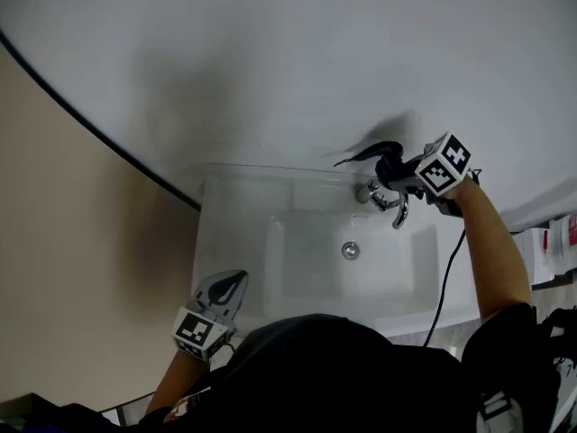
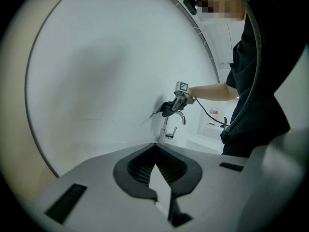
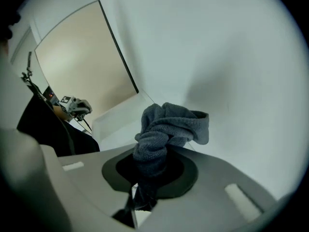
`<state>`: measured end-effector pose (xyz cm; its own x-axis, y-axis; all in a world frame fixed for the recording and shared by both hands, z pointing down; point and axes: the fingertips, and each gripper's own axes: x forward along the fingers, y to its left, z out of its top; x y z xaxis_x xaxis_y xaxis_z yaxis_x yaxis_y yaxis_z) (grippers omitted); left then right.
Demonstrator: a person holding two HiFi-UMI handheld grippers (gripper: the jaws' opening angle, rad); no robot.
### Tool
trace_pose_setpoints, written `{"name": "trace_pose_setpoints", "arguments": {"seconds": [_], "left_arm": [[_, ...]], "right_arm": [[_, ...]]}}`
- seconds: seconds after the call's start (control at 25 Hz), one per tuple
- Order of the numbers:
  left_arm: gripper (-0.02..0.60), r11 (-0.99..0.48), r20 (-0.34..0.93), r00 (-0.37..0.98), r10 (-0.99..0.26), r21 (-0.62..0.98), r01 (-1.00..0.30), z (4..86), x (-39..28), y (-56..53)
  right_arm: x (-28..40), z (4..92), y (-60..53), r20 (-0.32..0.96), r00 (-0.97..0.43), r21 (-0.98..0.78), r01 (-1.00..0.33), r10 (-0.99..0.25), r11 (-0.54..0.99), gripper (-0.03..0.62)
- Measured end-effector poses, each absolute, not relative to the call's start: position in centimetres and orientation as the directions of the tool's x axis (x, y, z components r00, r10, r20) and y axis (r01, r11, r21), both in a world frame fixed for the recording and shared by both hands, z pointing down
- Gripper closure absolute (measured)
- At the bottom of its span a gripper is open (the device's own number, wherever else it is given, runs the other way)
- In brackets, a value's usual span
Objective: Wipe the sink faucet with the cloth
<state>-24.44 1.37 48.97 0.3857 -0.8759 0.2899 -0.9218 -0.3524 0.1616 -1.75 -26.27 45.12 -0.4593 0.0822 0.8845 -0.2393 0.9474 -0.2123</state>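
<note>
A chrome faucet (image 1: 394, 205) stands at the back of a white sink (image 1: 236, 180). My right gripper (image 1: 389, 171) hovers just over the faucet's top, shut on a dark grey cloth (image 1: 368, 152) whose loose end trails toward the wall. The right gripper view has the bunched cloth (image 3: 166, 127) bulging out from between the jaws of the right gripper (image 3: 148, 172). My left gripper (image 1: 222, 294) sits low by the sink's front left corner, shut and empty. From the left gripper view, the left gripper (image 2: 157, 175) points at the faucet (image 2: 168, 128) with the cloth (image 2: 169, 108) on top of it.
A drain (image 1: 350, 250) lies in the middle of the basin. A dark cable (image 1: 444, 287) hangs from the right gripper over the sink's right side. A beige panel (image 1: 63, 242) with a dark edge runs along the left. Red-and-white items (image 1: 559, 242) stand at the right.
</note>
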Motion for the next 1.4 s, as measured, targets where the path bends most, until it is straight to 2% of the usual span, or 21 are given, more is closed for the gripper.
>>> {"name": "trace_pose_setpoints", "arguments": {"seconds": [0.16, 0.28, 0.44, 0.56, 0.64, 0.76, 0.88, 1.0, 1.12, 1.2, 1.32, 1.4], "left_arm": [[0.581, -0.393, 0.302, 0.429, -0.851, 0.174, -0.903, 49.2, -22.9, 0.0], [0.581, -0.436, 0.298, 0.467, -0.832, 0.169, -0.884, 49.1, -21.3, -1.2], [0.581, -0.461, 0.307, 0.490, -0.816, 0.167, -0.871, 48.9, -19.8, -1.9], [0.581, -0.461, 0.321, 0.489, -0.811, 0.164, -0.872, 49.1, -19.2, -2.0], [0.581, -0.461, 0.329, 0.486, -0.810, 0.155, -0.874, 49.1, -18.9, -2.1], [0.581, -0.455, 0.331, 0.476, -0.815, 0.142, -0.879, 48.5, -18.7, -2.1], [0.581, -0.439, 0.324, 0.459, -0.827, 0.136, -0.888, 48.0, -19.2, -2.0], [0.581, -0.429, 0.313, 0.449, -0.837, 0.134, -0.893, 47.5, -19.7, -1.9], [0.581, -0.436, 0.302, 0.456, -0.837, 0.136, -0.890, 47.1, -20.3, -2.6], [0.581, -0.452, 0.293, 0.473, -0.831, 0.142, -0.881, 47.0, -20.0, -3.4], [0.581, -0.478, 0.291, 0.499, -0.816, 0.147, -0.866, 46.5, -18.8, -4.7], [0.581, -0.488, 0.276, 0.510, -0.815, 0.150, -0.860, 45.8, -17.6, -6.1]], "right_arm": [[1.7, 45.0, -21.0, 0.795, -0.597, -0.307, -0.237, 0.111, 0.922, 0.542], [5.9, 49.4, -19.4, 0.814, -0.577, -0.304, -0.314, 0.073, 0.900, 0.542], [8.9, 53.2, -24.1, 0.825, -0.548, -0.174, -0.481, -0.140, 0.859, 0.542], [8.3, 53.8, -30.3, 0.817, -0.478, 0.012, -0.544, -0.322, 0.839, 0.540], [6.7, 54.2, -33.5, 0.794, -0.479, 0.037, -0.576, -0.373, 0.817, 0.540], [3.4, 54.8, -35.1, 0.724, -0.609, -0.178, -0.620, -0.325, 0.764, 0.540], [1.5, 55.3, -34.8, 0.645, -0.714, -0.374, -0.606, -0.273, 0.702, 0.545], [1.5, 54.3, -33.1, 0.574, -0.791, -0.491, -0.541, -0.215, 0.683, 0.552], [1.3, 51.7, -31.0, 0.446, -0.885, -0.596, -0.406, -0.134, 0.693, 0.551], [3.8, 50.5, -30.8, 0.358, -0.916, -0.637, -0.380, -0.180, 0.671, 0.548], [9.6, 49.1, -29.8, 0.201, -0.925, -0.731, -0.362, -0.324, 0.579, 0.546], [13.4, 49.6, -27.6, 0.169, -0.912, -0.755, -0.364, -0.374, 0.546, 0.545]]}}
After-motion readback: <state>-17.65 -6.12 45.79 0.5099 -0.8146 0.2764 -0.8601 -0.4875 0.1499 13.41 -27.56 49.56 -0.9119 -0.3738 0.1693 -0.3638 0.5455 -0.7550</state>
